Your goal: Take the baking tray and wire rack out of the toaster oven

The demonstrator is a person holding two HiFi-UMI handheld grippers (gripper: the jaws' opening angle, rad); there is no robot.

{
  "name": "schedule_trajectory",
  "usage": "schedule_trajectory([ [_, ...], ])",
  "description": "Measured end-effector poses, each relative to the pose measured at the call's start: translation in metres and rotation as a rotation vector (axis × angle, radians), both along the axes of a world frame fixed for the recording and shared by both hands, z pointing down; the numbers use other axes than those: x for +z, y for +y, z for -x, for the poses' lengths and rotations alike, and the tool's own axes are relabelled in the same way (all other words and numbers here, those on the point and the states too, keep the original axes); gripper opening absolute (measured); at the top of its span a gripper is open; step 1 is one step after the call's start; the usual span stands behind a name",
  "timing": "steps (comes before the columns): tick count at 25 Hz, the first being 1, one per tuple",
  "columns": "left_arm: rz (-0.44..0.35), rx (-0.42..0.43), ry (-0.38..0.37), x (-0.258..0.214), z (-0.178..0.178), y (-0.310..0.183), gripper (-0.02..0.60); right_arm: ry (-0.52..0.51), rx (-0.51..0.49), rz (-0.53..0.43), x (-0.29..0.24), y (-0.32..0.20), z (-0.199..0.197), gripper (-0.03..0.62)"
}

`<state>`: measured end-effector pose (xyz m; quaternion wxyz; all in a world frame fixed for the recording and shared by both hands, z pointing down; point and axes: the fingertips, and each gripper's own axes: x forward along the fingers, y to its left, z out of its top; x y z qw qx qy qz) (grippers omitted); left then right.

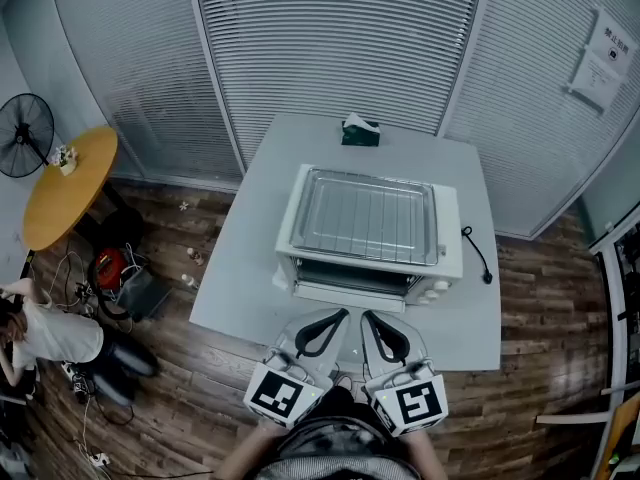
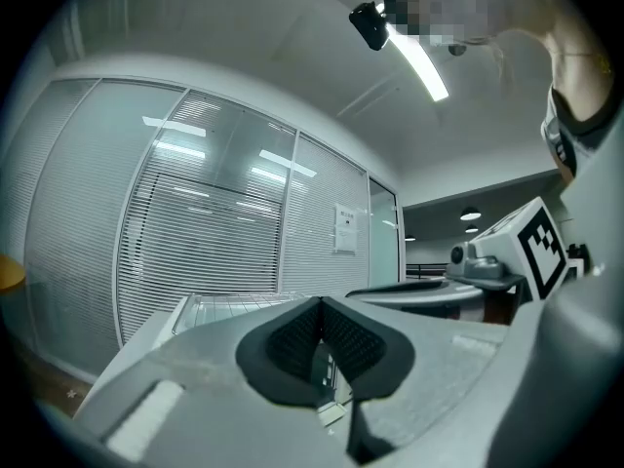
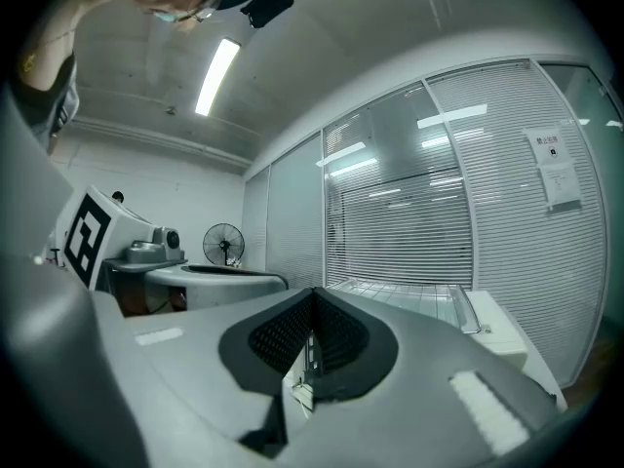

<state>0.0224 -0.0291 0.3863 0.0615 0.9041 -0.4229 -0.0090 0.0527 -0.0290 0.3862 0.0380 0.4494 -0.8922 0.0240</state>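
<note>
Office floor (image 1: 540, 308) of wood planks, walled with slatted blinds (image 1: 330, 38) behind glass.

1. Table (image 1: 250, 258): pale, square, at mid-room. Its near edge lies just ahead of both grippers.
2. Toaster oven (image 1: 350, 273): white, centred on the table, front turned toward the grippers.
3. Baking tray (image 1: 365, 216): metal and rimmed, lying flat on the oven's roof. Wire rack (image 1: 385, 230): its grid lines show inside the tray. Both sit beyond and above the jaw tips, apart from them.
4. Left gripper (image 1: 335, 318): jaws clenched together with nothing between them. It points level at the oven front, near it but not touching.
5. Right gripper (image 1: 370, 320): jaws likewise pressed together and empty. It sits just beside the left gripper, and the two tips angle toward each other.
6. Tissue box (image 1: 360, 131): dark green, at the far table edge, well behind the oven.
7. Power cord (image 1: 478, 253): black, lying on the table to the oven's right.
8. Free room: bare tabletop runs to the left, right and front of the oven, widest on the left.
9. Surroundings: a round table (image 1: 65, 183) and a fan (image 1: 25, 133) stand far left. A person (image 1: 50, 333) crouches on the floor at left. A paper notice (image 1: 600, 63) hangs on the right wall.
</note>
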Motion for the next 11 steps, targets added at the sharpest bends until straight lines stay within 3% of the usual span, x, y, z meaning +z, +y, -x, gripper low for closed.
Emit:
schedule_trajectory([
  [11, 0.01, -0.013, -0.003, 0.005, -0.023, -0.007, 0.005, 0.005, -0.033, 0.014, 0.007, -0.008, -0.017, 0.0],
])
